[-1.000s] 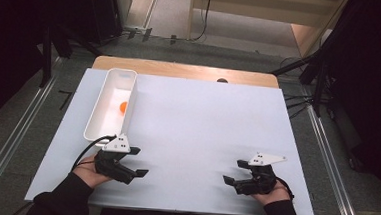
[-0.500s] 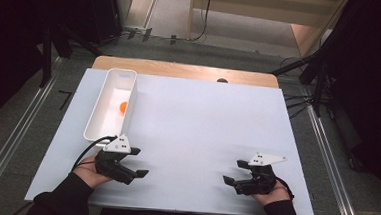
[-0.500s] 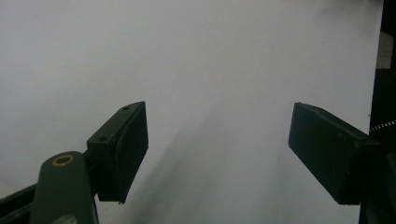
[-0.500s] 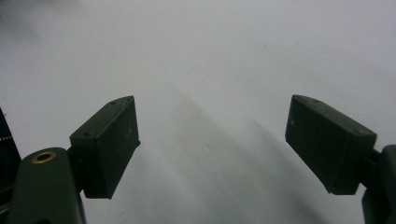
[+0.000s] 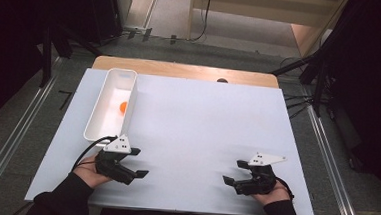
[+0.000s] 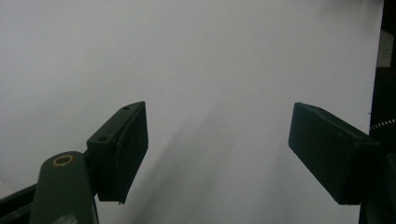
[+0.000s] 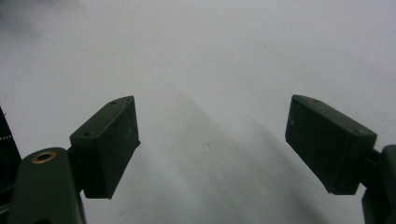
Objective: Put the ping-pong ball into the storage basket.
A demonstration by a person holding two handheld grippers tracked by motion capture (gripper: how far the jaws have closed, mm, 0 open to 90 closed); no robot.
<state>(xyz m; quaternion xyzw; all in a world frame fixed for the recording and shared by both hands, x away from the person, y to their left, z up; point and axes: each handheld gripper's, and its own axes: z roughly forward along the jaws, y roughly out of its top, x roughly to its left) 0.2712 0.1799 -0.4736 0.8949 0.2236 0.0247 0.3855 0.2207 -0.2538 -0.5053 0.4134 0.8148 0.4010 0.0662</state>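
A long white bin [image 5: 98,113] stands on the left side of the white table [image 5: 202,123], with a small orange ball [image 5: 123,106] inside it. My left gripper [image 5: 140,163] rests near the table's front left, just below the bin, open with nothing between its jaws [image 6: 217,154]. At the front right my right gripper [image 5: 234,173] lies open too, jaws pointing toward the middle, holding nothing [image 7: 212,149]. Both gripper views look down on bare white tabletop.
A wooden board edge [image 5: 181,69] shows behind the white top. Dark stands and cables [image 5: 305,74] flank the table on grey floor. Metal rails [image 5: 6,146] run along both sides.
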